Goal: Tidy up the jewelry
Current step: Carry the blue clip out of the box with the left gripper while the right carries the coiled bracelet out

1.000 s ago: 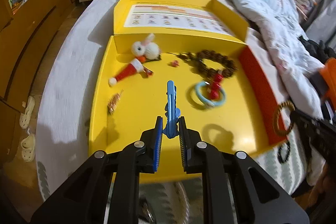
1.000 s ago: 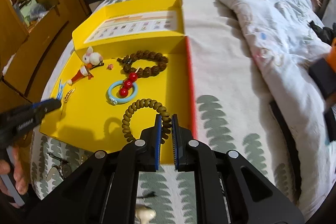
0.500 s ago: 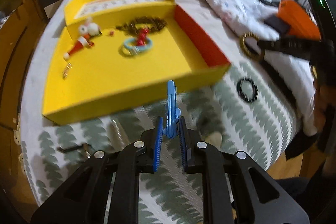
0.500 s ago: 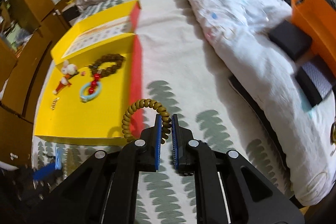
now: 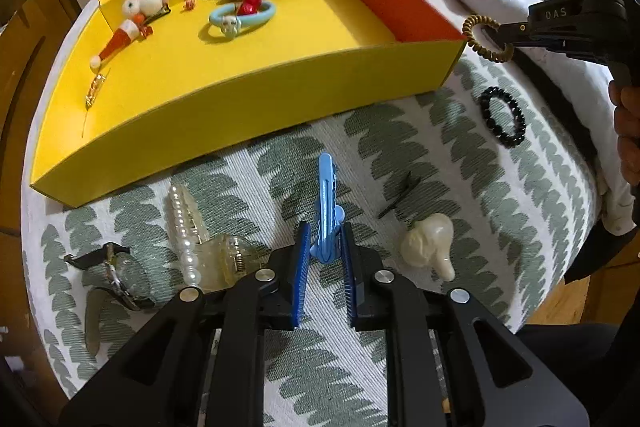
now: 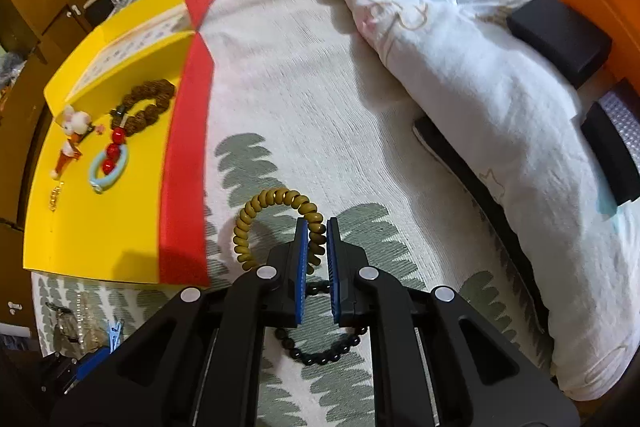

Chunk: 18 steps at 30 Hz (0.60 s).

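You are clamping the left claw (image 5: 325,259) on the light, stiff blue plastic hair clip (image 5: 327,203) by its tail, the right claw (image 6: 317,259) pinching the springy mustard-coloured coiled hair tie (image 6: 276,223) ahead.

light: warm, dim corners | fisheye bending edges | right view motion-blurred

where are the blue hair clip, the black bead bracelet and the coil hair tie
blue hair clip (image 5: 326,195), left wrist view, on its long flat arm
black bead bracelet (image 5: 503,116), left wrist view, on its left beads
coil hair tie (image 6: 276,195), right wrist view, on the loop's top
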{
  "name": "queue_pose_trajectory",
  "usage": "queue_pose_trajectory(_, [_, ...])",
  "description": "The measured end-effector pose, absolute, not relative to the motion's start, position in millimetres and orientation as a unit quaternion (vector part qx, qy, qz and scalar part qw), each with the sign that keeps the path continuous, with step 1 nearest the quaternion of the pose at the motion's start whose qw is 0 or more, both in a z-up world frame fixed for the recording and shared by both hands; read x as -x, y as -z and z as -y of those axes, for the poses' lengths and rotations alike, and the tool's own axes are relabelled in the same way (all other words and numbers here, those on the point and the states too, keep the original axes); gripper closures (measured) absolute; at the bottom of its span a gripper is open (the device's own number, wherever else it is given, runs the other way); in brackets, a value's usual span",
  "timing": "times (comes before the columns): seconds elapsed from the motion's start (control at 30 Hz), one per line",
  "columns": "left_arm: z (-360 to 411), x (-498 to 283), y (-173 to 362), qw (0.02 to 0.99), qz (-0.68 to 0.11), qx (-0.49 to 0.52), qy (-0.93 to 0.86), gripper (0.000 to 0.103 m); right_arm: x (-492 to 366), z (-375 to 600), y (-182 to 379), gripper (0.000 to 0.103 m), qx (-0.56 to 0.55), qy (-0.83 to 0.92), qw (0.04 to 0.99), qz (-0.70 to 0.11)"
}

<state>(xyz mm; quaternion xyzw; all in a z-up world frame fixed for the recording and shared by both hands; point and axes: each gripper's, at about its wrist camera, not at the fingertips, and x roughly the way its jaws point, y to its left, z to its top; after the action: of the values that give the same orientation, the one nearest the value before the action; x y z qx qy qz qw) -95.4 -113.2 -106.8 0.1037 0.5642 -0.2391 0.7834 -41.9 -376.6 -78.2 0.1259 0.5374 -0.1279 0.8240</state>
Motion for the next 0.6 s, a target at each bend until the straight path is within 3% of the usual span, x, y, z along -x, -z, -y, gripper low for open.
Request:
queue_pose_trajectory(0.4, [117.3,91.0,122.4,0.771,-0.582,-0.099,0.240,0.087,35.6,383.6,100.6,0.092,-0.124,0.135,0.813,-0.553])
queue_pose_trajectory(0.6, [117.1,89.0,118.3,0.769,-0.583,-0.087,0.245,0.087,37.4,384.2,89.1,0.085,-0.116,0.147,0.823,-0.537])
